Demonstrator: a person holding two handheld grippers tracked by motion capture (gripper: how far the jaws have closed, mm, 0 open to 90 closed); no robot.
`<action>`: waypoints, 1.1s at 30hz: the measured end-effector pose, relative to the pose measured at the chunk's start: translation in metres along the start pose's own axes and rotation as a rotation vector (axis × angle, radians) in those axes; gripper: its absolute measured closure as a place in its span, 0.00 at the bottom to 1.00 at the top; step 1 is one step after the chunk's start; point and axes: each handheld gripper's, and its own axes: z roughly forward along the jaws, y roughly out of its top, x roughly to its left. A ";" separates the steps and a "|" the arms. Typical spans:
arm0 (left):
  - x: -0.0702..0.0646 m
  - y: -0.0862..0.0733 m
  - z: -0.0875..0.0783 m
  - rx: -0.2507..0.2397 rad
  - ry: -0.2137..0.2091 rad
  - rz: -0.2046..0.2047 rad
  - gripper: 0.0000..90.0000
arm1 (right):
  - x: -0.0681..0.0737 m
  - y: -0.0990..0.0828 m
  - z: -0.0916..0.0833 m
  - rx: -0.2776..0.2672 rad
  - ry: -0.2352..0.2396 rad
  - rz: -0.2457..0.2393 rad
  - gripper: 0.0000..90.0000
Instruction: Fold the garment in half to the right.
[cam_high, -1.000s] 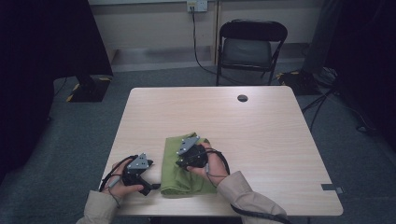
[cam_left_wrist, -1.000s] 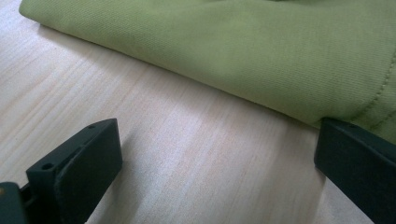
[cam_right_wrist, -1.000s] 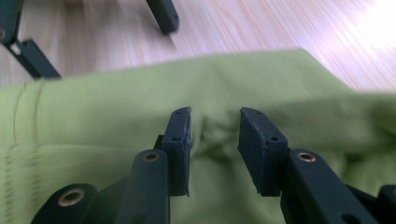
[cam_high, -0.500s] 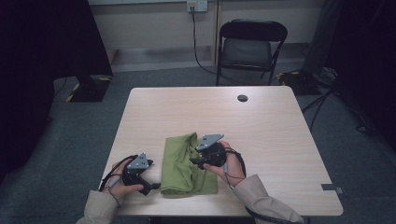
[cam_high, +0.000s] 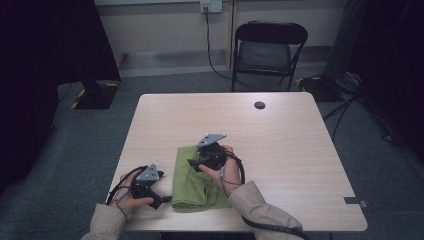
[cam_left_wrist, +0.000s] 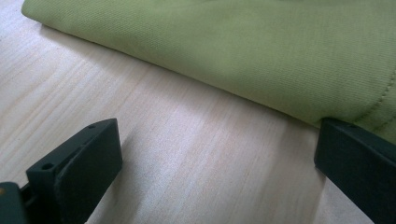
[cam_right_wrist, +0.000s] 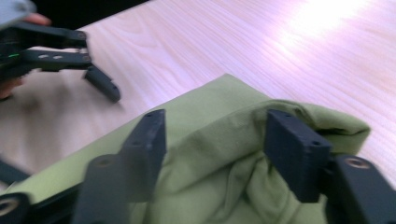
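Two grippers, one green cloth (cam_high: 192, 187); right gripper (cam_right_wrist: 215, 140) jaws just opening over a loose fold, nothing pinched; left gripper (cam_left_wrist: 210, 158) spread wide, resting beside the cloth's edge, likely waiting.

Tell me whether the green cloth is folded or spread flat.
Folded: the green cloth lies doubled with a rounded fold edge, and a bunched flap rises between the right gripper jaws.

A bare lab-like room: lone table (cam_high: 300, 150), folding chair (cam_high: 270, 47), wall socket (cam_high: 210, 6), trailing floor cables (cam_high: 350, 82)
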 end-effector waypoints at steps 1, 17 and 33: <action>0.000 0.000 0.000 0.000 0.000 0.000 0.00 | 0.002 0.000 0.003 0.015 -0.013 0.017 0.38; 0.000 0.000 0.000 0.000 -0.001 0.001 0.00 | -0.008 -0.022 -0.003 0.019 -0.073 -0.070 0.99; 0.003 0.000 0.000 0.000 0.001 0.001 0.00 | -0.029 -0.062 -0.028 0.014 -0.062 -0.059 0.15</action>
